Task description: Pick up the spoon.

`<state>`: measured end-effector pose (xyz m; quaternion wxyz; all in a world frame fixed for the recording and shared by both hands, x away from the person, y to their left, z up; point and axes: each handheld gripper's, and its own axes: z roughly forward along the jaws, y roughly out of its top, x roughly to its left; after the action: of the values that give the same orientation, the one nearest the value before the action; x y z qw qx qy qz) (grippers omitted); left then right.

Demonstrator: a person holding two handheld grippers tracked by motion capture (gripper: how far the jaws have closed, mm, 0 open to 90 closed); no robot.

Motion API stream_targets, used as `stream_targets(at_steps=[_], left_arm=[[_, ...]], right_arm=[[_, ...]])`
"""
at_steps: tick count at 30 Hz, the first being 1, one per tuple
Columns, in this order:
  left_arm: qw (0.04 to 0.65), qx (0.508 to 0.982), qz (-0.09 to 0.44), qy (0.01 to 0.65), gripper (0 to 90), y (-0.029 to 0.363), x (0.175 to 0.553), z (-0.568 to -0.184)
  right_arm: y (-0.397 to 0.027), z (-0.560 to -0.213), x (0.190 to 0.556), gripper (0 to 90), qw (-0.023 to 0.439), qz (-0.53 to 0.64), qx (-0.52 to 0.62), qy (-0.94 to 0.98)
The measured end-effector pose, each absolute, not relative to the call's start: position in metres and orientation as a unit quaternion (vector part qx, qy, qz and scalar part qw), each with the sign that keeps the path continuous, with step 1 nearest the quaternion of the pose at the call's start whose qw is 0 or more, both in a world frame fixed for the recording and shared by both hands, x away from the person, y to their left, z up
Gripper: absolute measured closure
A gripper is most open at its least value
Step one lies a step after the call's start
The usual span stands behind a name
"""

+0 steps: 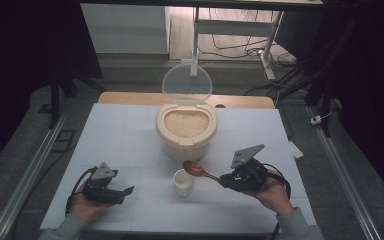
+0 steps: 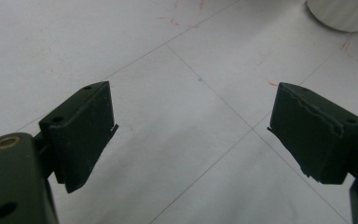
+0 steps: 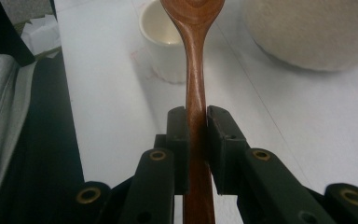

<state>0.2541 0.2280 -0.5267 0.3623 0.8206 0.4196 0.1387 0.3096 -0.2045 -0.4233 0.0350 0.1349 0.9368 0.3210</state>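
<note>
A: Spoon (image 1: 196, 170) looks ready, clamped by the right gripper (image 1: 223, 180), bowl above the cup (image 1: 184, 182)?
B: Yes. Rice container (image 1: 186, 131) sits open on the surface (image 1: 130, 145); the scooping seems left. Left gripper (image 1: 127, 190) fingers (image 2: 81, 133) are wide, holding nothing.

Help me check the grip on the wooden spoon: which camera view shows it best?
The right gripper view: the wooden spoon runs up from between the right gripper, whose jaws clamp its handle. The high view shows the whole spoon small, its bowl near the white cup.
</note>
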Motion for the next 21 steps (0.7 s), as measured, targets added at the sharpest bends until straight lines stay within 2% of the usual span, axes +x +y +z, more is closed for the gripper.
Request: stream_targets(at_steps=[21], left_arm=[[0.377,0.818,0.137,0.412,13.8,0.224,0.253,-0.520]], right_arm=[[-0.182,-0.426,0.307,78.6,0.036,0.311,0.110,0.943]])
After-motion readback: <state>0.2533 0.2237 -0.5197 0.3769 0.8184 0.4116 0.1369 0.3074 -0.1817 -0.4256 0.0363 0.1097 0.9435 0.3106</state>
